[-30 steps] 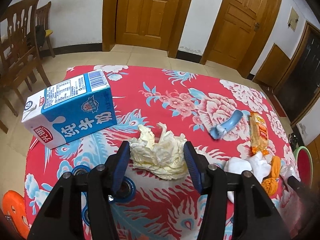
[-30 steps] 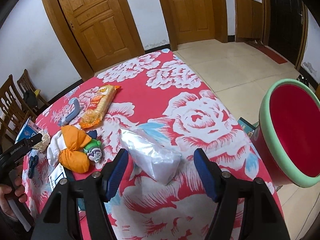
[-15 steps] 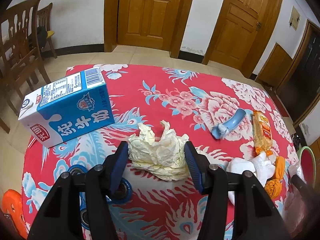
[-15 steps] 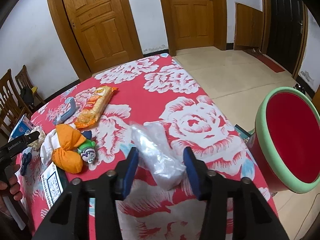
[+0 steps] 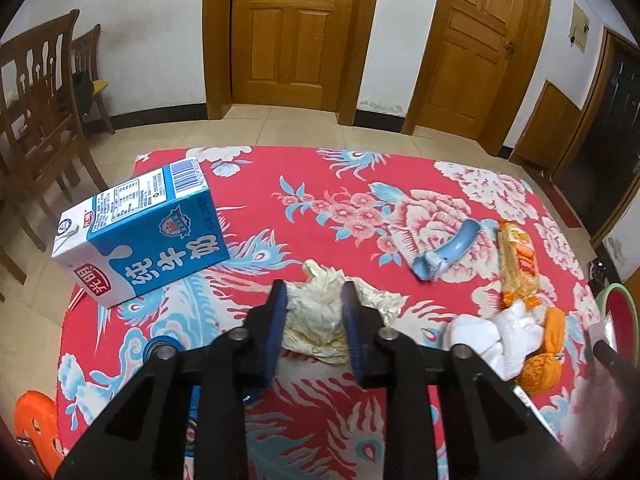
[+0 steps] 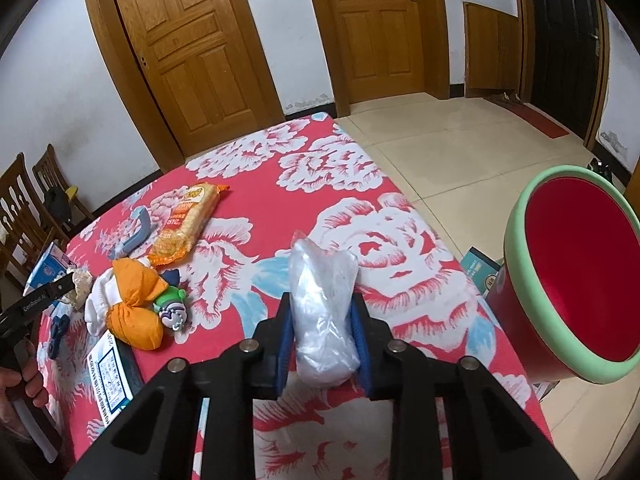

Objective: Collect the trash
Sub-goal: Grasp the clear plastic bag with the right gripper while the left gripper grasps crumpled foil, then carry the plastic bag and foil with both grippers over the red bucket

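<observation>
My left gripper (image 5: pixel 313 294) is shut on a crumpled cream paper wad (image 5: pixel 320 316) that lies on the red flowered tablecloth (image 5: pixel 352 184). My right gripper (image 6: pixel 322 306) is shut on a crumpled clear plastic bag (image 6: pixel 322 304) near the table's right edge. A red bin with a green rim (image 6: pixel 576 280) stands beside the table, to the right of my right gripper; it also shows in the left wrist view (image 5: pixel 618 312).
A blue and white milk carton (image 5: pixel 140 232) lies at the left. A blue curved piece (image 5: pixel 450 248), an orange snack packet (image 5: pixel 518 264), a white and orange cloth bundle (image 5: pixel 516 340) and a small toy (image 6: pixel 172 306) lie on the cloth. Wooden chairs (image 5: pixel 36 120) stand left.
Both grippers have closed: the left onto the paper wad, the right onto the plastic bag. The plastic bag now stands more upright between the right fingers.
</observation>
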### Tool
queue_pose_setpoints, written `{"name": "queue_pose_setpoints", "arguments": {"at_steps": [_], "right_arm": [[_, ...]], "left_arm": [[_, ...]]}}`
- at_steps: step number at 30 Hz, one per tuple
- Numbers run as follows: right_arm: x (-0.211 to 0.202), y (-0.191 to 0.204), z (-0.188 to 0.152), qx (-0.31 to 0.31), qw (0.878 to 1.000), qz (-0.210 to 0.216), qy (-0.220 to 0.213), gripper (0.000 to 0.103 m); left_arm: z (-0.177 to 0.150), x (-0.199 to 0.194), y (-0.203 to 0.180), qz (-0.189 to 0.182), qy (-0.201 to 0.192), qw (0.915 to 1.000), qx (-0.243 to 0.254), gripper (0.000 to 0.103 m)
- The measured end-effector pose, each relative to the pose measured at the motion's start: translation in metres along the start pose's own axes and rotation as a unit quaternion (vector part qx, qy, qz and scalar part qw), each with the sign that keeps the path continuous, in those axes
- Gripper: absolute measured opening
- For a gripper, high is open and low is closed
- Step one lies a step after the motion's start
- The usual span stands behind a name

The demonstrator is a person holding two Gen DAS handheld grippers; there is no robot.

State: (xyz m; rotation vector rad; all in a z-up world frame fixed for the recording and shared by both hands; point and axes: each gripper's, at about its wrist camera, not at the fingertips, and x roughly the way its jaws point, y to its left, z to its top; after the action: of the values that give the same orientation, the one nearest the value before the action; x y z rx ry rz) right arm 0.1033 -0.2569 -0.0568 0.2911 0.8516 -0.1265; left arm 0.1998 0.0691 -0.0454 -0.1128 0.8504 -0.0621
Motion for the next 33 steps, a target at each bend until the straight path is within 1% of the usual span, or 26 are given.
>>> {"name": "queue_pose_setpoints", "arguments": {"at_steps": [2,5,12,19,25,30,33], "right_arm": [[-0.005,-0.003,0.000,0.005,1.000,0.004,-0.004,0.029],[-0.015,-0.008,-0.002,0.014,1.000,0.013,-0.011,0.029],[-0.035,-0.018,-0.006,0.029,0.999,0.031,-0.021,0.029],[-0.056,-0.034,-0.010,0.050,0.997,0.040,-0.032,0.029],[-0.072,-0.052,-0.012,0.064,0.996,0.040,-0.039,0.029],[-0.089,-0.074,-0.013,0.078,0.995,0.036,-0.052,0.029],[-0.099,-0.089,-0.013,0.090,0.994,0.029,-0.060,0.029]], "left_arm": [[0.001,-0.005,-0.001,-0.013,0.000,0.9999,-0.006,0.011],[0.001,-0.015,-0.005,-0.024,-0.006,0.9997,-0.007,0.010],[0.001,-0.048,-0.018,-0.053,-0.023,0.9983,-0.011,0.010],[-0.001,-0.078,-0.043,-0.082,-0.032,0.9961,-0.002,0.010],[-0.007,-0.093,-0.074,-0.109,-0.032,0.9934,0.014,0.010],[-0.011,-0.102,-0.106,-0.131,-0.031,0.9902,0.035,0.010],[-0.012,-0.107,-0.131,-0.145,-0.031,0.9875,0.051,0.010]]}}
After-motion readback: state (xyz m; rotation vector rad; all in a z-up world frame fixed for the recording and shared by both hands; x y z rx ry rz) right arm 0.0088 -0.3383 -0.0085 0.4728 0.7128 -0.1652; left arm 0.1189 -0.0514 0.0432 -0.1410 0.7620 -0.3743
